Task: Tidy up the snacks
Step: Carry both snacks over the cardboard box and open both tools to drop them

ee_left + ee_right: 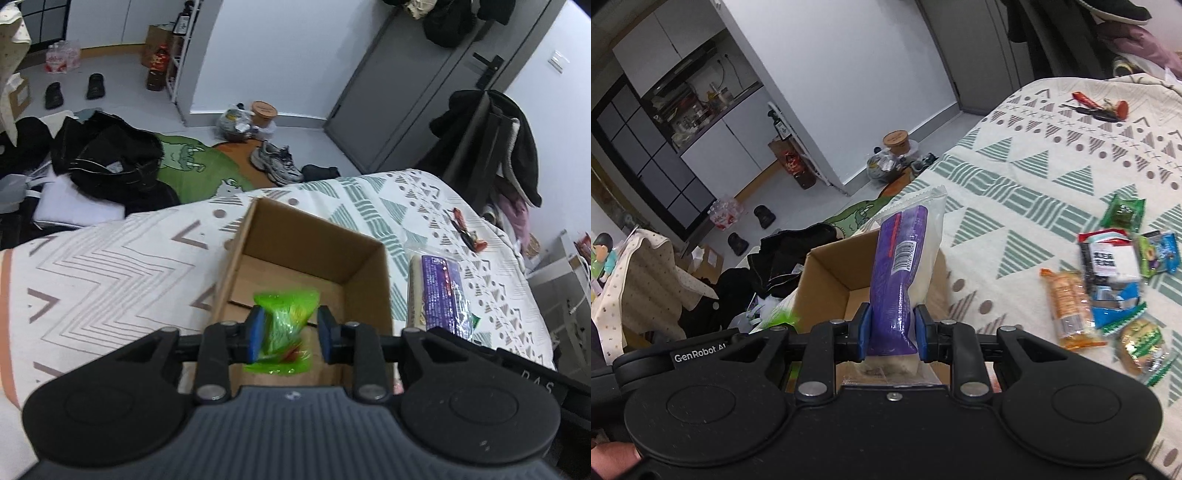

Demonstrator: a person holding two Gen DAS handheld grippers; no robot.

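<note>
On the patterned bed (110,266), an open cardboard box (369,291) sits with its mouth up, floor bare. Left gripper (290,332) over the box mouth: green packet (286,317) between narrow jaws; left pad touches it, a slight gap shows at the right pad, so the grip looks to be loosening for a drop. Right gripper (892,328): pads clamped on a purple packet (901,266), held upright at the box's near wall. Loose snack pile (1115,280) at 3 o'clock of the box; keys (1097,109) at 1 o'clock. Handling advice: release green low inside the walls, clear left, then tip purple flat into the box.
</note>
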